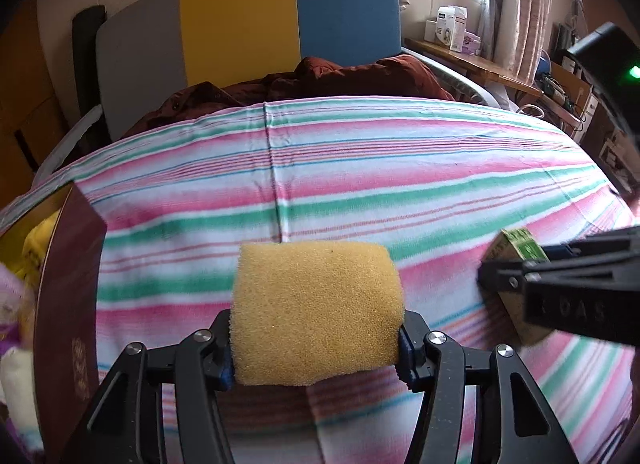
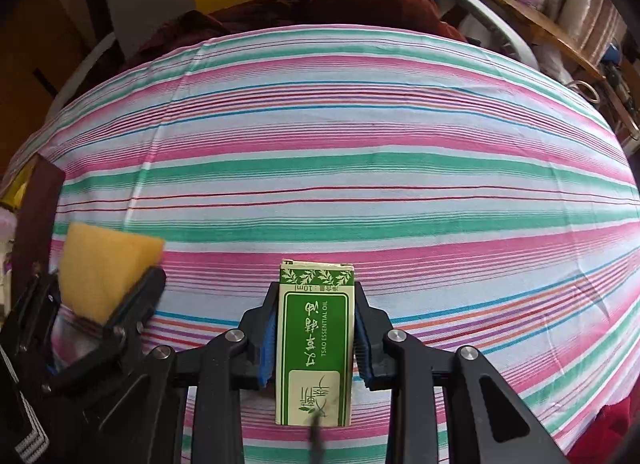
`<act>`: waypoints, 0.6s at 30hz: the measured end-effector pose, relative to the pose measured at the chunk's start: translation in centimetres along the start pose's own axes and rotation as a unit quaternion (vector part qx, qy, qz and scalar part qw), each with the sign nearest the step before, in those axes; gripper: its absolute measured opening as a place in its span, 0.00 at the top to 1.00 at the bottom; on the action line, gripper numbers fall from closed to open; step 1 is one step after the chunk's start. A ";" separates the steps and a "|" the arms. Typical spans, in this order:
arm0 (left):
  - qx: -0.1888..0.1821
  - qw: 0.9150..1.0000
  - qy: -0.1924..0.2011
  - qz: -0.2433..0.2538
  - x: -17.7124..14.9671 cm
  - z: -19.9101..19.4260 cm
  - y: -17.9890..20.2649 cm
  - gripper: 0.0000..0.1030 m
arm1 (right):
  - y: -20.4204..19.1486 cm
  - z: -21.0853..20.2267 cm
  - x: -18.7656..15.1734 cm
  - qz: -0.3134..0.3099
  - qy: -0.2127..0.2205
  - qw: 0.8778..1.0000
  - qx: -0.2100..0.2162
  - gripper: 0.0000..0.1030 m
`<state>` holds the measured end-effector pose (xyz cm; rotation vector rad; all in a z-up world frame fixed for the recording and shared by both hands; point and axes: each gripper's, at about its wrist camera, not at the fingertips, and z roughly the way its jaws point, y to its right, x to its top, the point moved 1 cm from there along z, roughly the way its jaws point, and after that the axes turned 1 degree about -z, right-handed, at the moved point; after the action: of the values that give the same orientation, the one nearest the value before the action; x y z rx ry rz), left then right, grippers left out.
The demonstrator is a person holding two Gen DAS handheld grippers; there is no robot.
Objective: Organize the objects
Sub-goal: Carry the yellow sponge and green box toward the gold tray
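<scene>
Striped bedsheet point(image 1: 360, 168); maroon quilt point(image 1: 340, 78) by tricolour headboard point(image 1: 240, 24); cartons point(image 1: 450, 28) on sill.

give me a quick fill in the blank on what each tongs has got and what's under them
1. The left tongs are shut on a yellow ____.
2. The right tongs are shut on a green and white ____ printed "essential oil".
3. Under both spreads a ____ bedsheet in pink, green and white.
4. A dark red ____ lies bunched at the far edge of the bed.

Missing words: sponge; box; striped; cloth
</scene>
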<state>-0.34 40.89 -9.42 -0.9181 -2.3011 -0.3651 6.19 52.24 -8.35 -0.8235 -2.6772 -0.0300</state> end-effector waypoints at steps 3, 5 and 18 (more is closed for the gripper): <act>-0.009 1.000 0.000 -0.005 -1.1 -1.4 -0.4 0.43 | -1.6 0.1 -0.1 -0.029 -0.001 1.000 0.007 0.70; -0.011 1.000 0.002 -0.003 -2.0 -2.5 -0.7 0.43 | -2.4 0.3 -0.3 -0.051 0.001 0.999 0.001 0.70; -0.032 0.998 0.060 0.005 -4.6 -11.6 -2.8 0.43 | -3.7 0.3 -1.4 -0.082 0.013 0.996 -0.024 0.69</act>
<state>5.51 31.10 -3.53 -0.9134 -2.1853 -0.4800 5.16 48.43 -8.80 -0.6097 -2.7234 -0.1448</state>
